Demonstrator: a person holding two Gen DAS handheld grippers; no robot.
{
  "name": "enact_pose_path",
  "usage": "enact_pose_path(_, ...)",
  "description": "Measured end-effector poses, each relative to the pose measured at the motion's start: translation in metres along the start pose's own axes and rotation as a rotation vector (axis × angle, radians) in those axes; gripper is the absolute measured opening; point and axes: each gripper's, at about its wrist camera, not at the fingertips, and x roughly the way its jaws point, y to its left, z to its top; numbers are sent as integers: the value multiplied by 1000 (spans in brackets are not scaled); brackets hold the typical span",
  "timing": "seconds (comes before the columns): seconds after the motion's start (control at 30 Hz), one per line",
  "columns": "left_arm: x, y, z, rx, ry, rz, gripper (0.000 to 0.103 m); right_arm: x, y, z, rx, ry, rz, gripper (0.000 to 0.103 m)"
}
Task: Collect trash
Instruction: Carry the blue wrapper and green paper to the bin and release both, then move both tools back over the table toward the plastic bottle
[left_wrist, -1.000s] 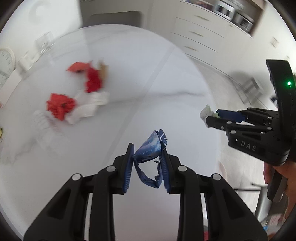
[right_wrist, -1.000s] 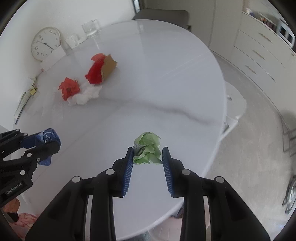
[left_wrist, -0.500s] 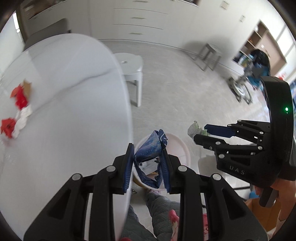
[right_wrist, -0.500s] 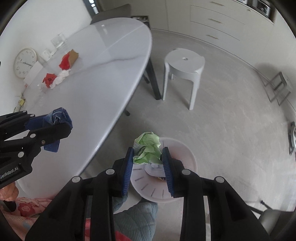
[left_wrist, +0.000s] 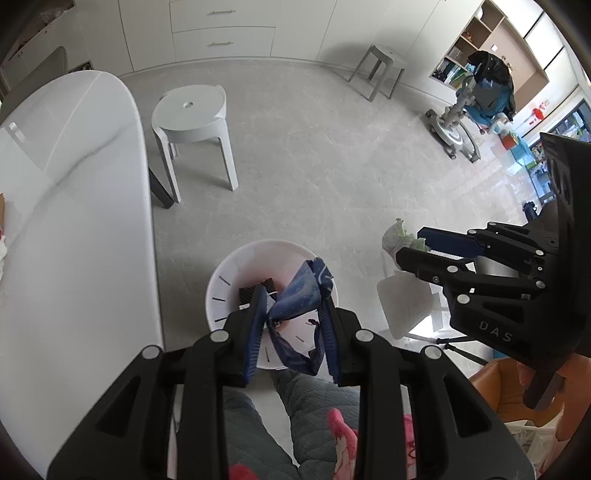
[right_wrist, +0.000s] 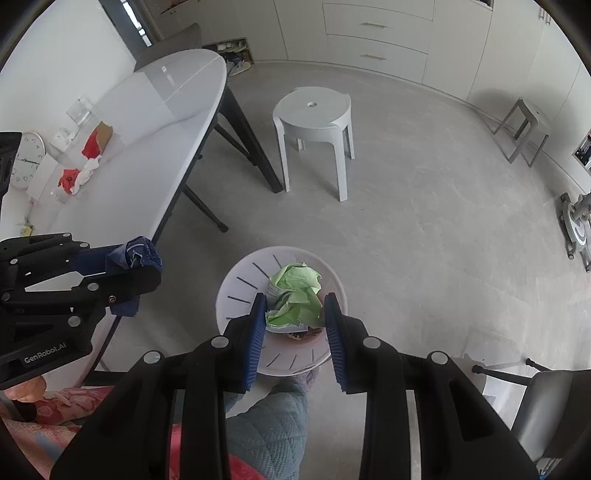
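Observation:
My left gripper (left_wrist: 291, 321) is shut on a crumpled blue wrapper (left_wrist: 299, 291) and holds it above the white trash bin (left_wrist: 229, 280) on the floor. My right gripper (right_wrist: 297, 317) is shut on a crumpled green paper (right_wrist: 295, 295) above the same bin (right_wrist: 240, 291). The right gripper also shows in the left wrist view (left_wrist: 410, 245), to the right of the bin. The left gripper shows in the right wrist view (right_wrist: 144, 264), left of the bin. Some dark trash lies inside the bin.
The white table (right_wrist: 147, 147) stands to the left with red and white crumpled trash (right_wrist: 79, 173) on it. A white stool (right_wrist: 314, 110) stands on the grey floor beyond the bin. My legs are below the grippers. A second stool (left_wrist: 380, 62) stands far off.
Both grippers have swung from over the table out to the floor and now hang over the trash bin. Each keeps its hold on its trash.

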Motion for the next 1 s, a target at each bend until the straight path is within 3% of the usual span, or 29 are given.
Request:
enact_pose_path(0.13, 2, -7, 1, 15, -1, 42, 75, 0, -6, -2, 10, -7, 5, 32)
enact_pose_path(0.33, -4, -12, 4, 24, -22, 56, 85, 0, -11, -2, 7, -6, 9, 32)
enact_pose_path(0.63, -17, -3, 2, 10, -39, 78, 88, 8, -6, -4, 2, 15, 19, 32)
enact_pose_path(0.93, -40, 29, -5, -52, -73, 123, 94, 47, 33, -10, -69, 86, 64, 35)
enact_pose_path(1.0, -43, 37, -8, -70, -74, 132, 94, 57, 42, -11, -84, 103, 71, 41)
